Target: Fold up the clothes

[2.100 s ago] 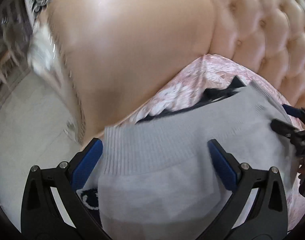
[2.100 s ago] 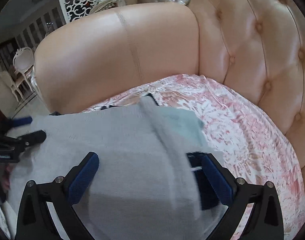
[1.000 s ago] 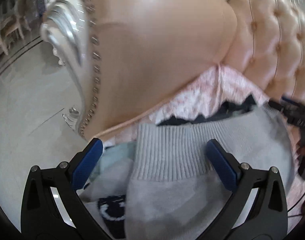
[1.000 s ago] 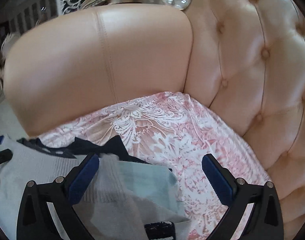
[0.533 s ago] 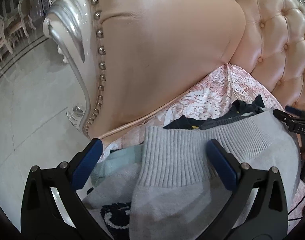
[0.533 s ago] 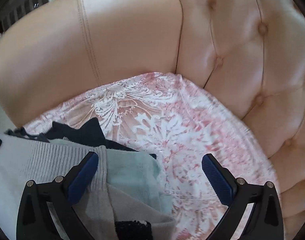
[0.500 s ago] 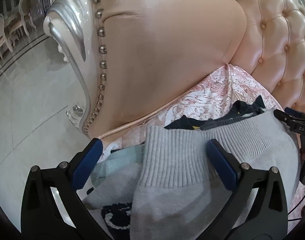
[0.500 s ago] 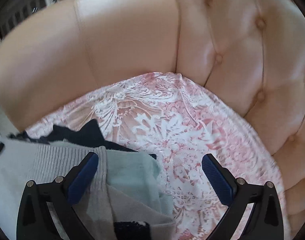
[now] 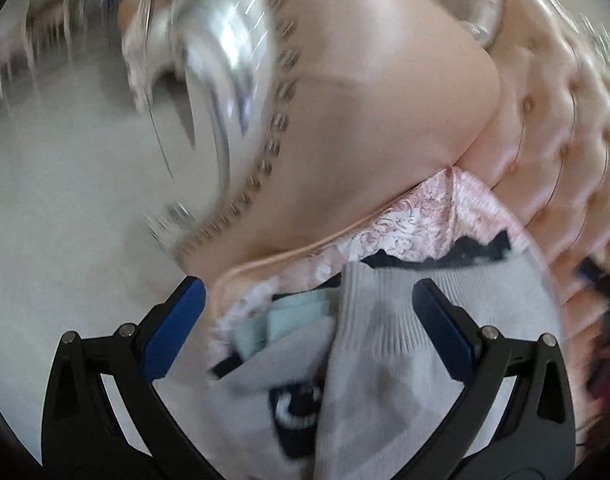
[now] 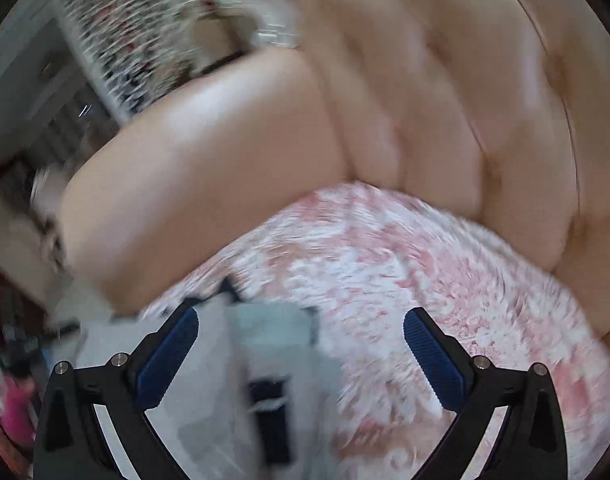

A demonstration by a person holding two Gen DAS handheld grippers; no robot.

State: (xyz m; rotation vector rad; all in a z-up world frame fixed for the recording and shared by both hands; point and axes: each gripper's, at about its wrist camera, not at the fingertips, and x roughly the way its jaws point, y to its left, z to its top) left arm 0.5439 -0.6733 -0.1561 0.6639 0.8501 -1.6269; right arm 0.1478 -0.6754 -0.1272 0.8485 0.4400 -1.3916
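A folded grey knit sweater (image 9: pixel 389 364) with a ribbed hem lies on the pink floral seat cushion (image 9: pixel 417 228) of a sofa, over a pale mint garment (image 9: pixel 289 312) and dark clothing (image 9: pixel 481 248). My left gripper (image 9: pixel 309 320) hangs open above the sweater's near left part, with nothing between its blue pads. In the blurred right wrist view, my right gripper (image 10: pixel 301 344) is open above the sweater's right end (image 10: pixel 209 384), where the mint garment (image 10: pixel 273 328) and a dark patch (image 10: pixel 269 400) show. The right gripper (image 9: pixel 601 280) shows blurred at the left view's right edge.
The peach leather armrest (image 9: pixel 365 120) with silver studded trim (image 9: pixel 225 80) rises behind the clothes. A tufted backrest (image 10: pixel 485 100) stands on the right. Pale floor (image 9: pixel 65 200) lies left of the sofa. Bare floral cushion (image 10: pixel 425 264) stretches right of the pile.
Both views have turned blurry from fast motion. The left gripper has swung left and back from the sweater. The right gripper has pulled back and tilted; both stay open and empty.
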